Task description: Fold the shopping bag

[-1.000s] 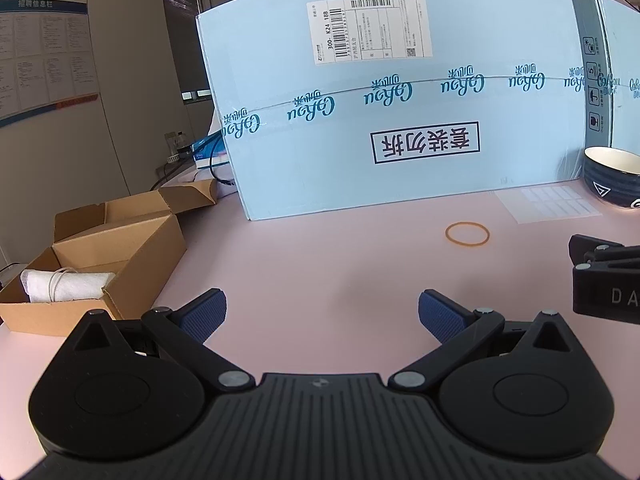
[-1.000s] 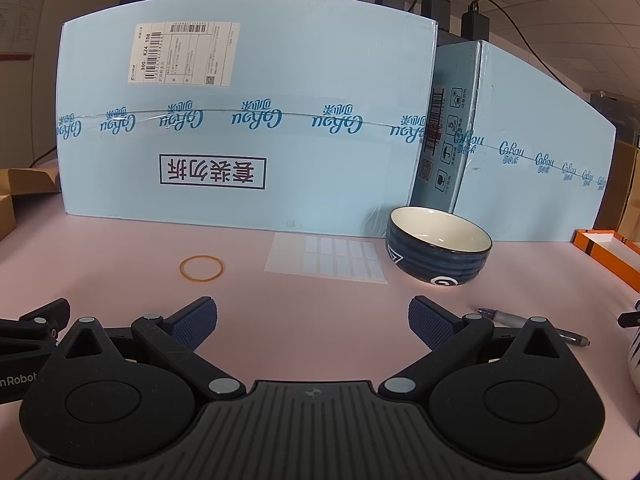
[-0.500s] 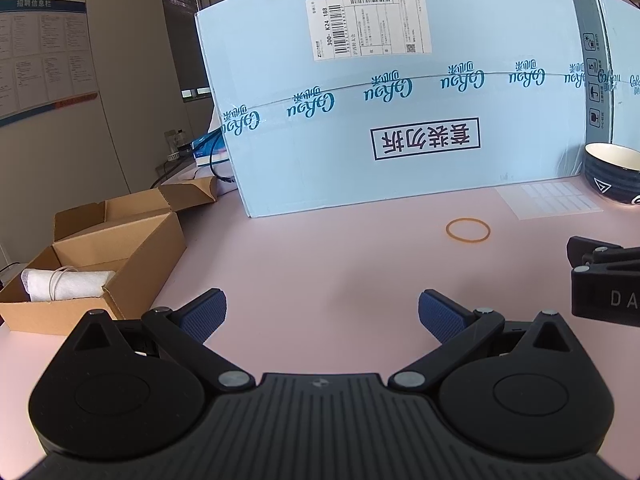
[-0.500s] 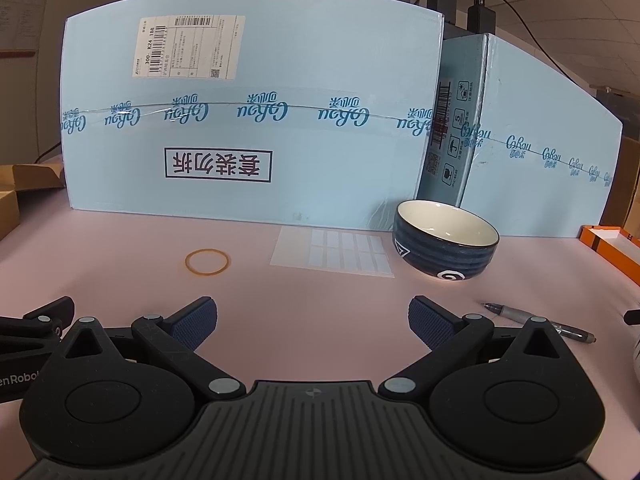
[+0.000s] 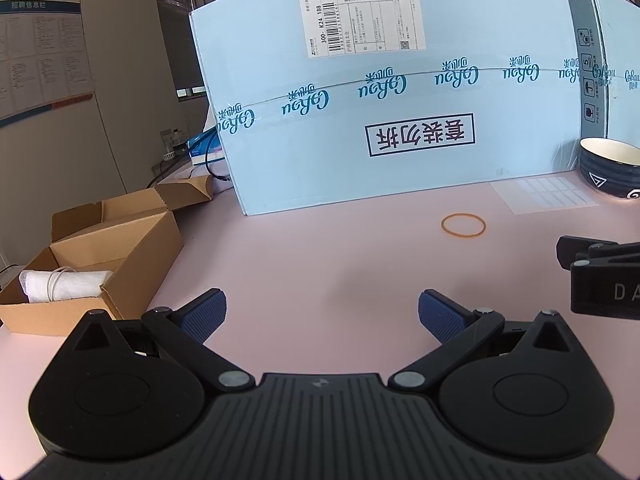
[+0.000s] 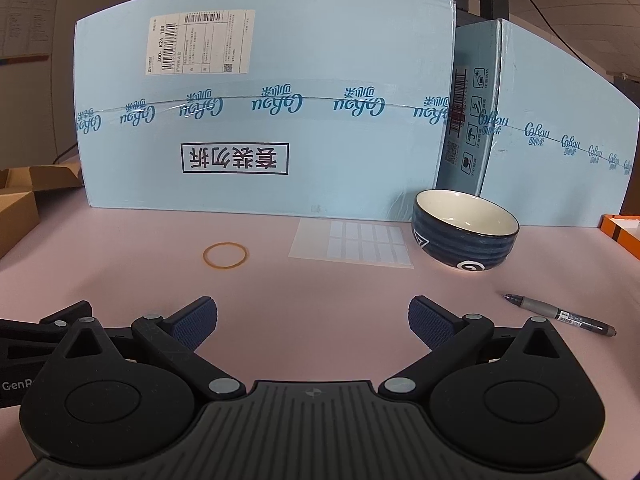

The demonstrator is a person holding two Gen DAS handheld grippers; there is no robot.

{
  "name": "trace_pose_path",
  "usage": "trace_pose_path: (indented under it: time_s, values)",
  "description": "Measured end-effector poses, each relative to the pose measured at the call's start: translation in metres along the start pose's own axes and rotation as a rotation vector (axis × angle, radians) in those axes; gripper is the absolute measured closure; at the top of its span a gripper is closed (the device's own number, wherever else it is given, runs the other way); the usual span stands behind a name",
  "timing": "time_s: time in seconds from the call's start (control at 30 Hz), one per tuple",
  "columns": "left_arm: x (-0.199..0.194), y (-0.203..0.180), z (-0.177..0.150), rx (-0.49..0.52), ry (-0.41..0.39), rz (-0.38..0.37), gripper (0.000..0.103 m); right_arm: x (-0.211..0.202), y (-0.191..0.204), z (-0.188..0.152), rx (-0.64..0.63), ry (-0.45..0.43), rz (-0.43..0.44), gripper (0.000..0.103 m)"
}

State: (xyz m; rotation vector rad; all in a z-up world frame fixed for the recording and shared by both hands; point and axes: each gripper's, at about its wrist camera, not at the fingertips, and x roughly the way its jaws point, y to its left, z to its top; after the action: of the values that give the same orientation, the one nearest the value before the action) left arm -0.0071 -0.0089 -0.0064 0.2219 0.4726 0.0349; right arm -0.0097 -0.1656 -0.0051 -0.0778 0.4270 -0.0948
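No unfolded shopping bag shows in either view. A white rolled bundle (image 5: 64, 286) with a thin band around it lies in an open cardboard box (image 5: 132, 248) at the left. My left gripper (image 5: 322, 310) hovers open over the pink table (image 5: 320, 252), with nothing between its blue pads. My right gripper (image 6: 312, 318) is open too and holds nothing. Each gripper shows at the edge of the other's view: the right gripper (image 5: 600, 276) at the right edge, the left gripper (image 6: 40, 332) at the left edge.
A large light-blue carton (image 6: 264, 120) stands across the back, a second blue carton (image 6: 540, 140) to its right. On the table lie a rubber band (image 6: 225, 255), a label sheet (image 6: 352, 242), a dark blue bowl (image 6: 464, 232) and a pen (image 6: 560, 314). An orange box (image 6: 622, 232) sits far right.
The right gripper has shifted slightly, so the bowl and rubber band sit a little further right and higher in its view. The left gripper has barely moved. Both stay open.
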Motion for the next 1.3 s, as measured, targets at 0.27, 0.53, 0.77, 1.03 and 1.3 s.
trace_pose_path:
  time_s: [0.27, 0.53, 0.77, 1.03, 1.3]
  values:
    - [0.011, 0.015, -0.003, -0.018, 0.081, 0.003, 0.000, 0.017, 0.001, -0.003, -0.031, 0.136, 0.056, 0.000]
    - [0.015, 0.071, -0.022, -0.166, 0.172, -0.054, 0.000, 0.020, 0.001, -0.008, -0.001, 0.187, 0.075, 0.000]
    - [0.008, 0.081, -0.031, -0.187, 0.182, -0.081, 0.000, 0.016, 0.008, -0.010, -0.004, 0.198, 0.093, 0.000]
    - [0.011, 0.082, -0.030, -0.201, 0.186, -0.089, 0.000, 0.014, 0.008, -0.011, 0.000, 0.193, 0.085, 0.000]
    - [0.012, 0.084, -0.028, -0.198, 0.186, -0.091, 0.000, 0.015, 0.009, -0.011, -0.003, 0.190, 0.081, 0.000]
